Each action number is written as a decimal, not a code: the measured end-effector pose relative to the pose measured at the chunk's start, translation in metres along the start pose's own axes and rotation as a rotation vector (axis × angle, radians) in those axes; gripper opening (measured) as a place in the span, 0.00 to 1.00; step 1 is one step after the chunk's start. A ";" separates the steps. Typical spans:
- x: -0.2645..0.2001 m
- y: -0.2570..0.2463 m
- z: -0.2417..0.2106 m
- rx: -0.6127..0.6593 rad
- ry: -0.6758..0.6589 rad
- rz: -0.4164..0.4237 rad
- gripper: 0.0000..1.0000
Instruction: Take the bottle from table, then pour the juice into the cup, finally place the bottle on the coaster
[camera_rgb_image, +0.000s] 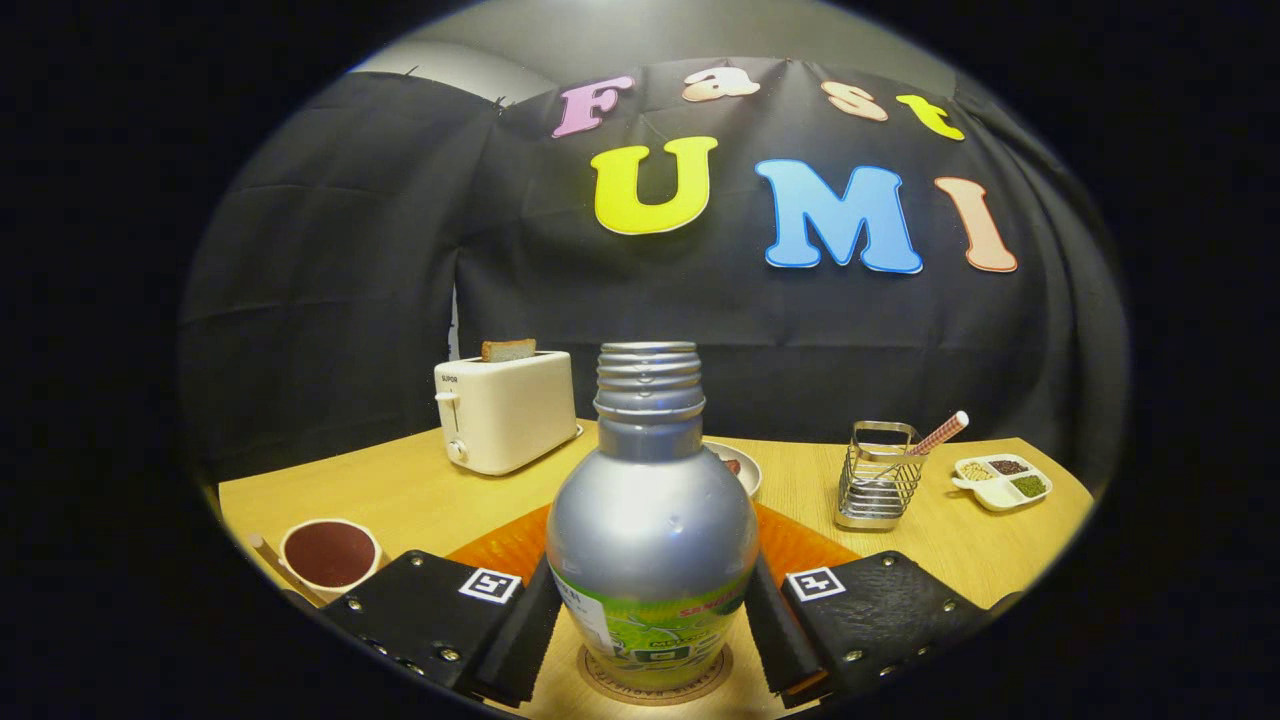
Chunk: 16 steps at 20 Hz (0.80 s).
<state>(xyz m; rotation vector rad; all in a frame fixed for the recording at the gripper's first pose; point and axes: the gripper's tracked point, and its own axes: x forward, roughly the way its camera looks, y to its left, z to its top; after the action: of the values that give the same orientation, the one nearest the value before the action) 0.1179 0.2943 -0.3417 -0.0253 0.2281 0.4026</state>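
I see my gripper (650, 625) with both fingers pressed against the smooth silver aluminium bottle (650, 540), uncapped with a ribbed threaded neck, standing upright on the round coaster (655, 690). The cup (330, 555) of dark juice sits beside the left finger on the wooden table (400, 490).
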 end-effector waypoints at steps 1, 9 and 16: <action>0.001 0.001 -0.001 0.005 0.000 0.002 0.82; 0.003 0.003 -0.006 0.003 -0.020 0.007 0.82; -0.006 0.005 0.012 0.038 -0.063 0.016 0.92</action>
<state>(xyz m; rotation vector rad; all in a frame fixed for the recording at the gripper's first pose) 0.1131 0.2969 -0.3285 0.0266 0.1737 0.4146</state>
